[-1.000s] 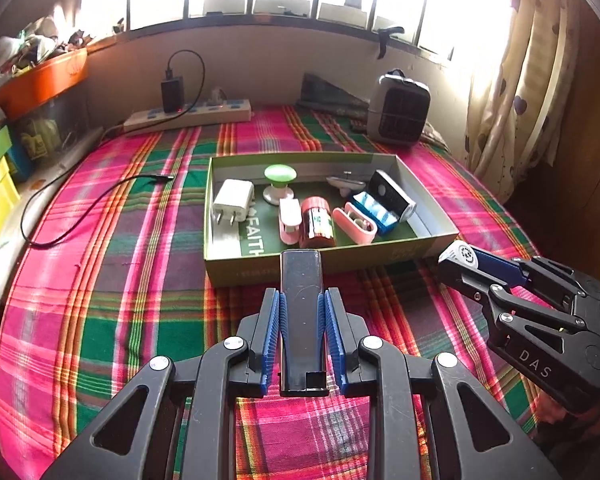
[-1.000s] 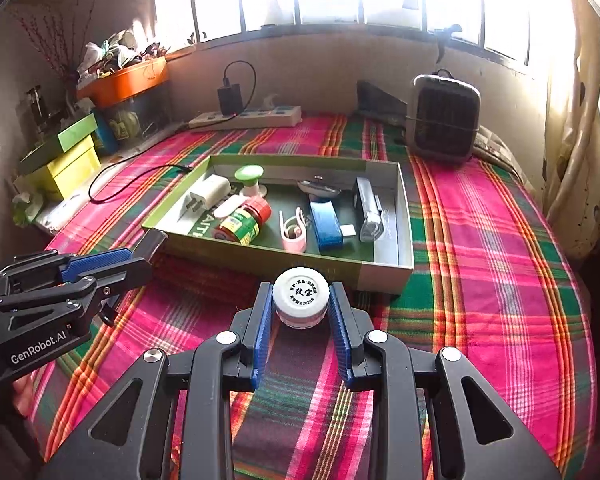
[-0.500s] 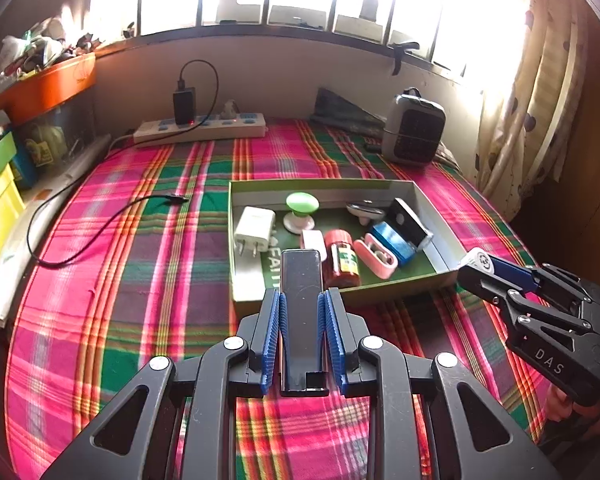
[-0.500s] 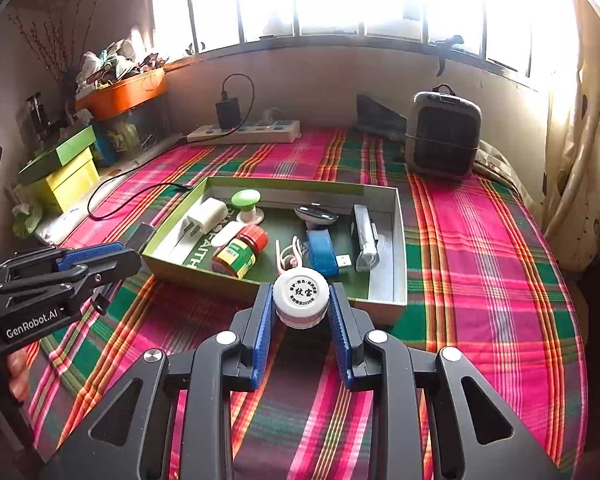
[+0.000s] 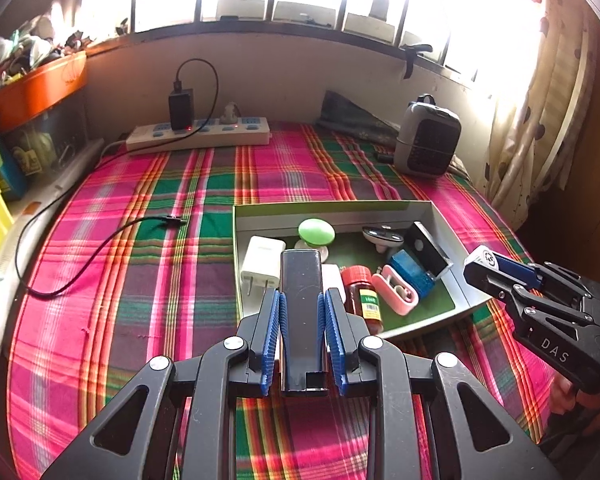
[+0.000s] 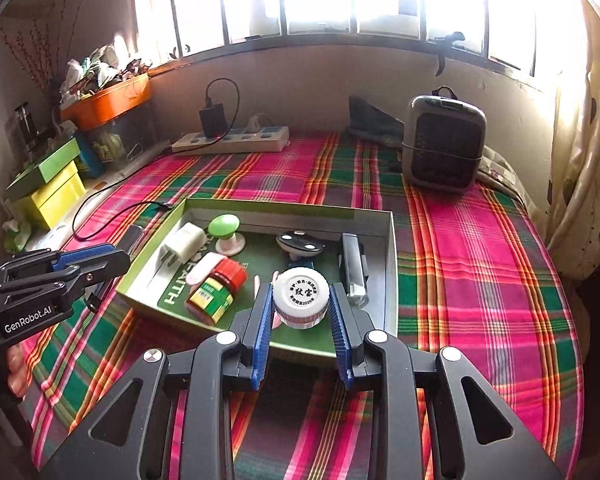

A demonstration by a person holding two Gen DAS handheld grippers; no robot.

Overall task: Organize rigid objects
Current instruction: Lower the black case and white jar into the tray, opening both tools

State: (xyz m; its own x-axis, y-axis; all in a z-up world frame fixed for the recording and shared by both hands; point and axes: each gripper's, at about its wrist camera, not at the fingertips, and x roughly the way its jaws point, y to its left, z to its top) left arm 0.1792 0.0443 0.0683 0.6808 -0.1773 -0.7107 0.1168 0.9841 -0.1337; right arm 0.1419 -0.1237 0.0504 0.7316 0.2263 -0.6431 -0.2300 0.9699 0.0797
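Note:
My left gripper (image 5: 302,296) is shut on a flat black bar-shaped device (image 5: 301,280), held above the near left end of the green box (image 5: 332,209). My right gripper (image 6: 300,296) is shut on a small white-capped jar (image 6: 300,294), held over the near wall of the box (image 6: 288,210). Inside lie a white charger (image 5: 262,258), a green knob (image 5: 316,232), a red-capped bottle (image 5: 366,300), a pink case (image 5: 396,294), a blue item (image 5: 414,270) and a black gadget (image 5: 424,246). The right gripper also shows in the left wrist view (image 5: 484,264).
The box sits on a plaid cloth (image 5: 140,280). A power strip (image 5: 198,136) with a black adapter and a loose cable (image 5: 80,252) lie at the back left. A small grey heater (image 5: 426,140) stands at the back right. Coloured boxes (image 6: 48,184) line the left edge.
Both grippers have risen and pulled back over the last second, still holding their objects. The box now sits lower and to the right in the left wrist view.

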